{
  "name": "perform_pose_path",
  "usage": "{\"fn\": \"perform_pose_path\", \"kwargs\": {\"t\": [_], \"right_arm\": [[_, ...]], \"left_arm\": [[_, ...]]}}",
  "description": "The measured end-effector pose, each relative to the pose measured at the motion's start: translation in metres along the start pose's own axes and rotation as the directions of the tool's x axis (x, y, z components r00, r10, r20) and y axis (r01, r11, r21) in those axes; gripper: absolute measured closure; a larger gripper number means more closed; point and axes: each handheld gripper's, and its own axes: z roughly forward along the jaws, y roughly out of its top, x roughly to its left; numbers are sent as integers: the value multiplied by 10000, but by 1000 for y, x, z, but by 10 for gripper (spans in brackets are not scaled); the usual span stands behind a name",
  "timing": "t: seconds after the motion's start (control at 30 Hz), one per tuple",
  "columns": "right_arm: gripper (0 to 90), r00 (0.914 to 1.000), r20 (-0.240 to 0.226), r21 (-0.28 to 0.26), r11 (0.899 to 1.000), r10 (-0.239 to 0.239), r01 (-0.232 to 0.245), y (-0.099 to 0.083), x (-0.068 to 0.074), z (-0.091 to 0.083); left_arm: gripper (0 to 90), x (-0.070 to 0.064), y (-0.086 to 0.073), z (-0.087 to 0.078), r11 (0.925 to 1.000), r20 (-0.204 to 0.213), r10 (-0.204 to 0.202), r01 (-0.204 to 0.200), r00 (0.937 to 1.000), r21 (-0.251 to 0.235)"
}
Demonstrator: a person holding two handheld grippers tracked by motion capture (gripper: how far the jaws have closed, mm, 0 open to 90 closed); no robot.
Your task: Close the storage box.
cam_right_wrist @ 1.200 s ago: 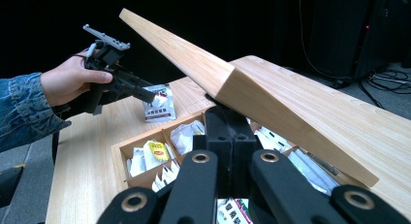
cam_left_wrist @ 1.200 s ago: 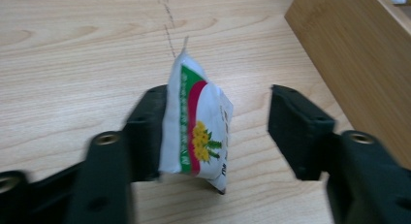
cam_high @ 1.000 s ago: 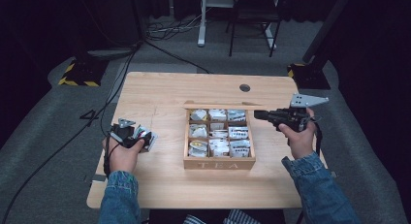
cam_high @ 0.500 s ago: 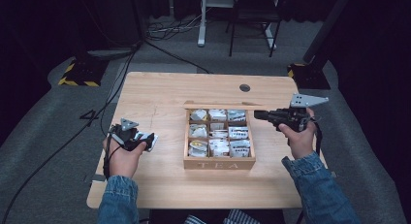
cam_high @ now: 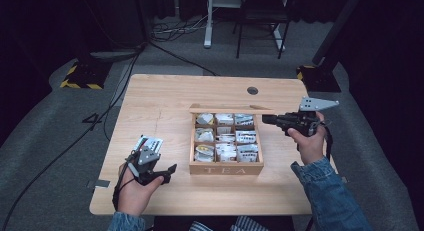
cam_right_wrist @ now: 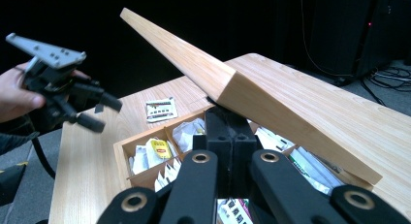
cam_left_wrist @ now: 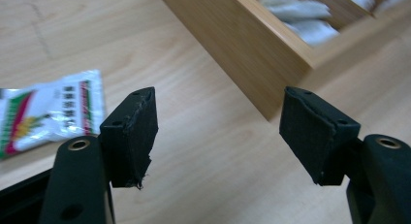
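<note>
wooden lid (cam_right_wrist: 271, 95) stands raised, long axis across the table, pinched by right gripper (cam_right_wrist: 224, 132); left gripper (cam_left_wrist: 218, 132) released.

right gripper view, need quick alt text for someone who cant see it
The right gripper, jaws closed together, props up the raised wooden lid of a tea box whose compartments hold tea bags. A single packet lies on the table beyond the box. At the left, a hand holds the left gripper in the air with its jaws apart.
</note>
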Motion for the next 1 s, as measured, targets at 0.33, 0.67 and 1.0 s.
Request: {"fn": "perform_pose_path", "kwargs": {"t": [0.33,0.67,1.0], "right_arm": [[900,10000,-22,303,9995,72,-71,-5,3,5],[900,10000,-74,503,9987,39,-35,-7,5,6],[900,9999,-144,682,9977,76,-66,-9,6,4]], "left_arm": [[327,4,-34,16,9988,-213,-434,439,9988,210],[336,7,-44,24,9944,-485,-447,491,9978,937],[293,3,-48,29,9980,-863,155,-102,9962,621]]}}
